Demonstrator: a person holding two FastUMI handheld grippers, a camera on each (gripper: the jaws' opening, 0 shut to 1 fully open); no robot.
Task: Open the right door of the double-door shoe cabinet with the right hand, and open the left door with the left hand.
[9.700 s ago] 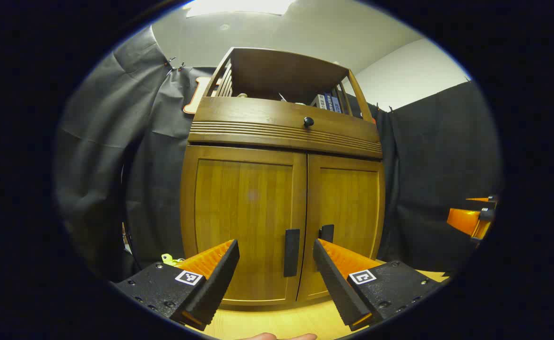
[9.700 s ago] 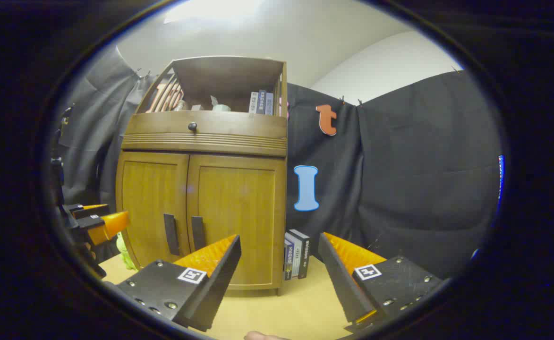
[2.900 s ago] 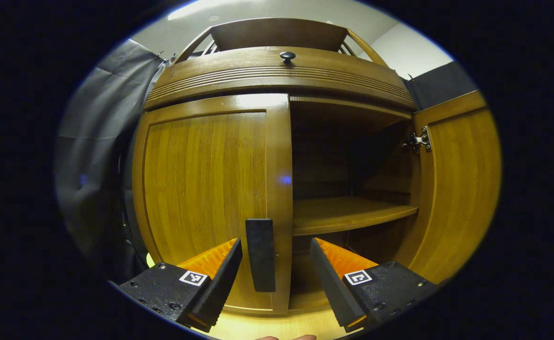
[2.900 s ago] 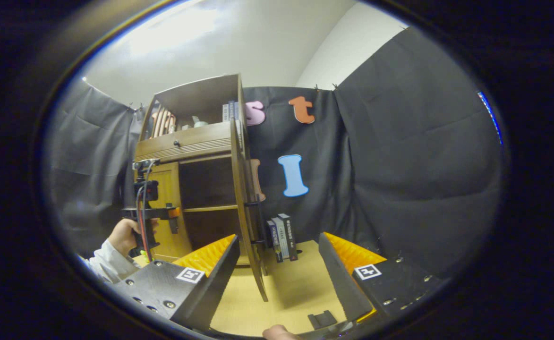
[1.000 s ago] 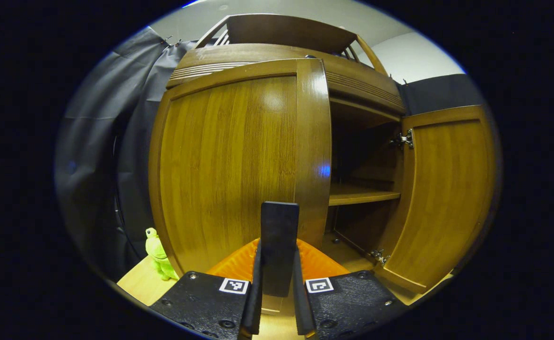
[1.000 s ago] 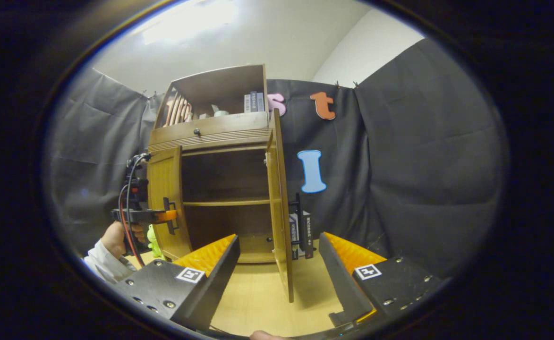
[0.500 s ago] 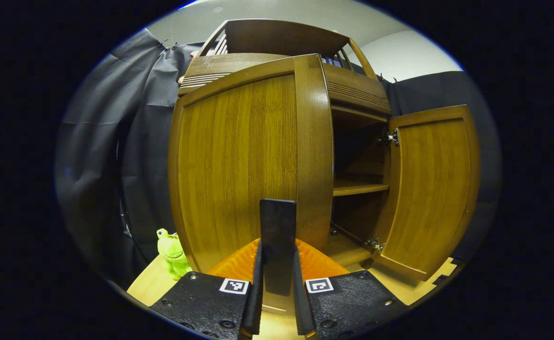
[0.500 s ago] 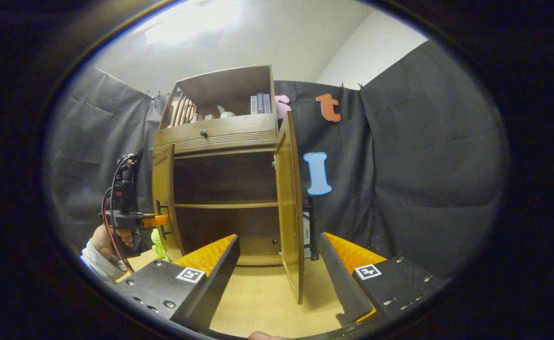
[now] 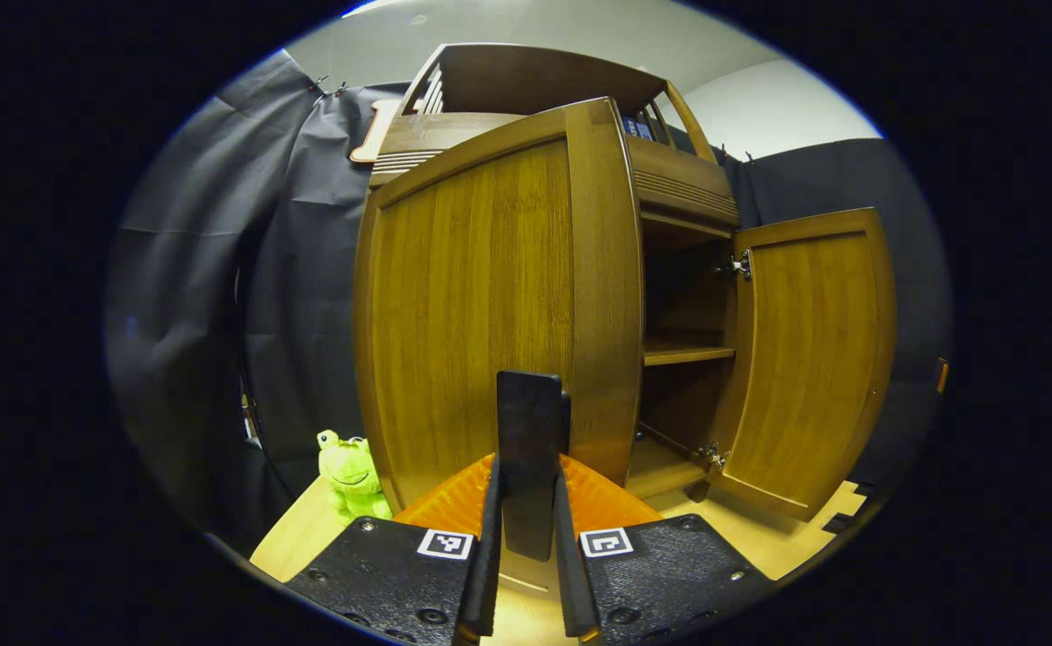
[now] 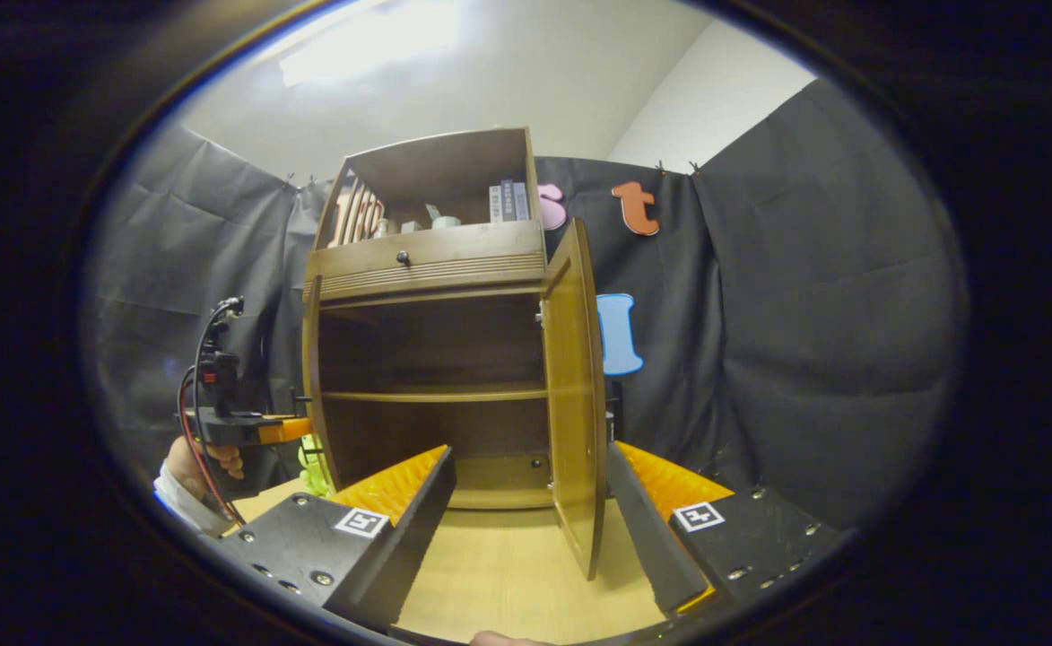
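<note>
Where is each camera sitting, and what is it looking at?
Left gripper view: rides the left gripper, facing the left door up close; its fingers clamp the dark handle.
Right gripper view: rides the right gripper, farther back, facing the open shoe cabinet; its fingers are spread, a hand holds the left gripper.
Shared: both doors, the right door swung wide, the inside shelf and the green toy frog.
</note>
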